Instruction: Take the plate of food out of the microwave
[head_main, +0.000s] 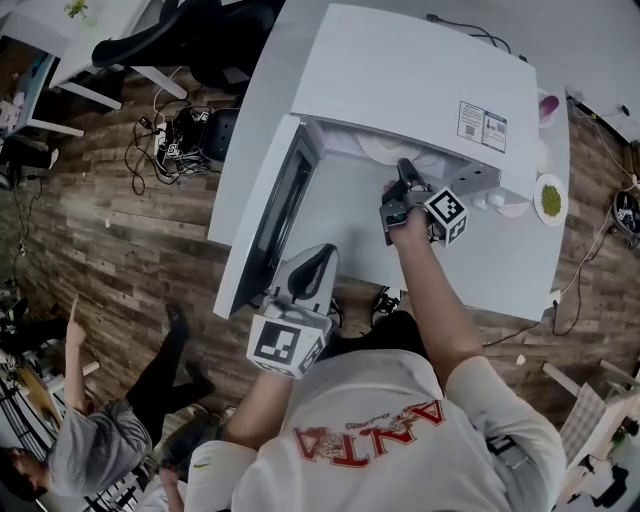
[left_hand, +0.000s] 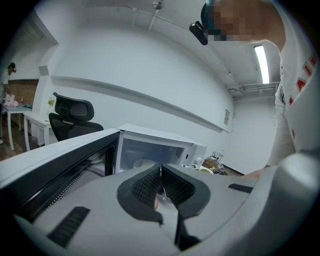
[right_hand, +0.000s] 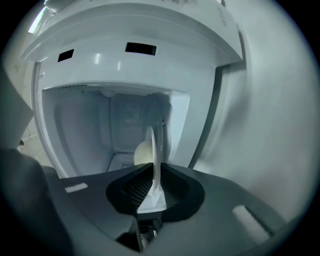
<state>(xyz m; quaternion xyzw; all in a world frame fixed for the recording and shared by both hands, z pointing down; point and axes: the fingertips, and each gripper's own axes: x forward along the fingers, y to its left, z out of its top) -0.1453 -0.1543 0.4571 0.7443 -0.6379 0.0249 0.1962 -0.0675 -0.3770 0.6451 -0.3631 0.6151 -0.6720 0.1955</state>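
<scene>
In the head view, the microwave (head_main: 400, 80) is standing on a white table (head_main: 500, 270) with its door (head_main: 262, 220) hanging wide open. The cabinet top is covering the cavity, so the plate is not showing from above. The right gripper (head_main: 403, 185) is reaching into the opening, with its jaw tips lost in shadow. The left gripper (head_main: 312, 262) is hanging just beside the open door, and its jaws are unreadable from this angle. In the left gripper view, the jaws are sitting closed, pad against pad, with nothing between them. The cavity beyond is showing only a pale blur, too indistinct to name. In the right gripper view, the plate (right_hand: 152, 145) is appearing edge-on as a thin pale line running into the cavity. The jaws are standing narrowly apart and clamping its near rim, one pad on each face. The food (right_hand: 142, 153) is showing as a pale rounded lump against the plate, of a kind that cannot be made out. Whether the plate is resting on the cavity floor or is lifted cannot be told.
</scene>
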